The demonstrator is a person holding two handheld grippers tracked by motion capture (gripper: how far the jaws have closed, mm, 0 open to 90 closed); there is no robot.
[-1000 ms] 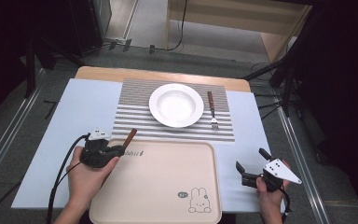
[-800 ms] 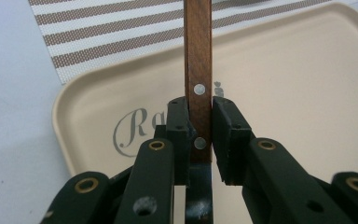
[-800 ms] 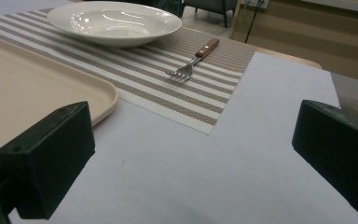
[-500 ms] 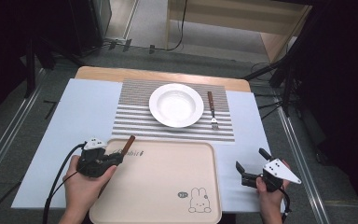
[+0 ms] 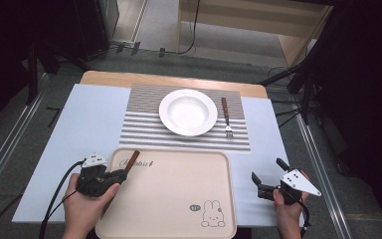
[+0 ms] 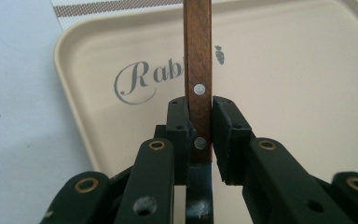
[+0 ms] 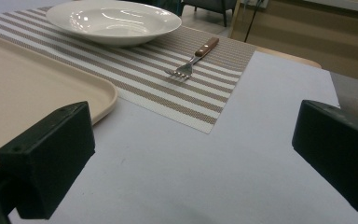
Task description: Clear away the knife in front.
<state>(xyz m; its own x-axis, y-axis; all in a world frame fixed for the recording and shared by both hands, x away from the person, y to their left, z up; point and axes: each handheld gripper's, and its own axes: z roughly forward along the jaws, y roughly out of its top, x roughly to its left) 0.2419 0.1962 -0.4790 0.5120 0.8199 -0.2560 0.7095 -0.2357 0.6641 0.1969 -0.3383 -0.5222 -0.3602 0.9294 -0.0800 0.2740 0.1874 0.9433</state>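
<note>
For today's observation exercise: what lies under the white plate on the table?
The white plate rests on a striped placemat, with a fork beside it on the same mat. The part of the mat directly beneath the plate is covered.

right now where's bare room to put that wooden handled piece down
The tray is bare apart from its print. Open mat lies left of the plate. Right of it the fork crowds the strip.

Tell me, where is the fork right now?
In the high view the fork lies on the striped placemat, just right of the white plate, with its wooden handle pointing away from the person and the beige tray.
</note>
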